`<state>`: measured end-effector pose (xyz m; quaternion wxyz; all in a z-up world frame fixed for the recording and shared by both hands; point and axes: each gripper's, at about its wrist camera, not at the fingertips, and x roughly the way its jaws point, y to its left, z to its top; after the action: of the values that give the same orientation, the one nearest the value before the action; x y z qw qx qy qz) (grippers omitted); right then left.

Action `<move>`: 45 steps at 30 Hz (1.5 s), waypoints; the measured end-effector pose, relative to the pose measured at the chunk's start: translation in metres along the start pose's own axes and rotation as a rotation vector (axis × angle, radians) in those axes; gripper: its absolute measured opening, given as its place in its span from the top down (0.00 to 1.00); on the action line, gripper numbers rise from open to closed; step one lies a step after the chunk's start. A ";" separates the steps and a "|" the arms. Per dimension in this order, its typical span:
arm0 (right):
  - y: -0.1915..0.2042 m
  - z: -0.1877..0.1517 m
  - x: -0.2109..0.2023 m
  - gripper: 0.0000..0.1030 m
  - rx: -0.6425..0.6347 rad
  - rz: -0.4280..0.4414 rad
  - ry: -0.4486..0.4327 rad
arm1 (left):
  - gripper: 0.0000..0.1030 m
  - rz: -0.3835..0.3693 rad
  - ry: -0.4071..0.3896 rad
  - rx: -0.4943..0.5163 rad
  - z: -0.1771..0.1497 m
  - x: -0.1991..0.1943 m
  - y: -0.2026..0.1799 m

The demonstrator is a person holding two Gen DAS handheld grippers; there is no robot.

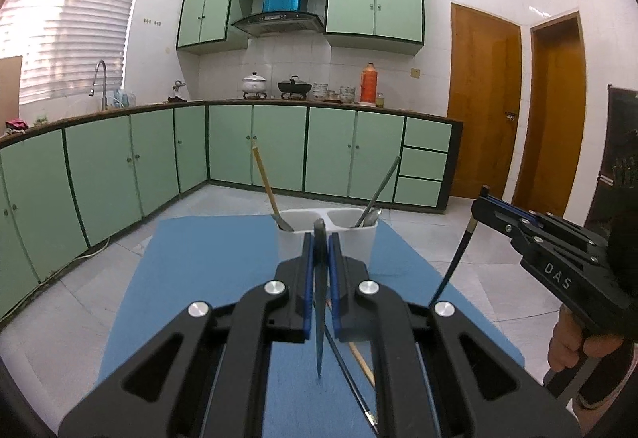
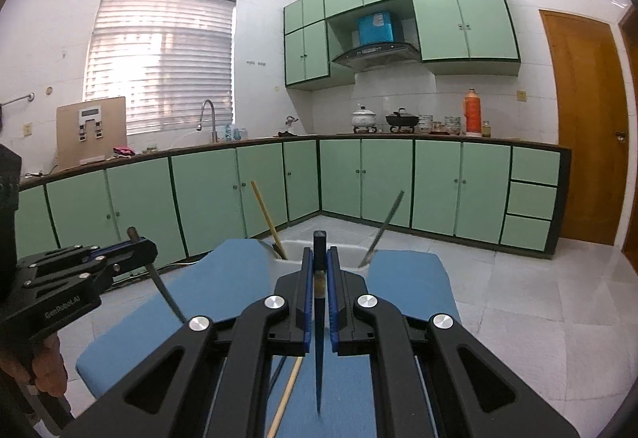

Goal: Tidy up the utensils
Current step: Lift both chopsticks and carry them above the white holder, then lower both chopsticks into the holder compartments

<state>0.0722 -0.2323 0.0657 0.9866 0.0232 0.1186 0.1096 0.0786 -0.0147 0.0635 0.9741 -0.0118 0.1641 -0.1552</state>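
My left gripper (image 1: 320, 238) is shut on a dark slim utensil (image 1: 320, 318) that hangs point-down above the blue tabletop (image 1: 199, 278). My right gripper (image 2: 320, 252) is shut on a black chopstick (image 2: 319, 358) with a brass band, also hanging point-down. Each gripper shows in the other's view: the right one (image 1: 482, 199) at the right, the left one (image 2: 139, 244) at the left. Just ahead stands a white two-compartment holder (image 1: 359, 238), with a wooden-handled utensil (image 1: 265, 187) in its left cup and a metal spoon (image 1: 379, 191) in its right. A wooden chopstick (image 2: 285, 398) and a dark one (image 1: 351, 378) lie on the table under the grippers.
Green base cabinets (image 1: 279, 147) with a counter run along the far wall and the left side, across open tiled floor. Pots (image 1: 254, 82) and an orange flask (image 1: 369, 83) stand on the counter. Wooden doors (image 1: 482, 99) are at the right. A hand (image 1: 574, 338) grips the right tool.
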 end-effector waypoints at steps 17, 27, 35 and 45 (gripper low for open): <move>-0.002 0.063 0.032 0.94 -0.024 0.059 -0.016 | 0.94 -0.033 -0.060 -0.001 0.053 0.015 0.008; -0.014 0.120 0.056 0.94 0.013 0.042 -0.122 | 0.94 -0.017 -0.195 0.006 0.113 0.045 -0.007; -0.037 0.142 0.107 0.94 0.065 -0.014 -0.160 | 0.94 0.023 -0.281 -0.028 0.143 0.094 -0.009; -0.049 0.103 0.171 0.94 0.094 -0.048 -0.057 | 0.94 0.075 -0.193 -0.055 0.121 0.165 0.006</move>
<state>0.2688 -0.2439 0.1226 0.9897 0.0698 0.0960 0.0795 0.2679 -0.0629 0.1258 0.9898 -0.0472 0.0738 -0.1121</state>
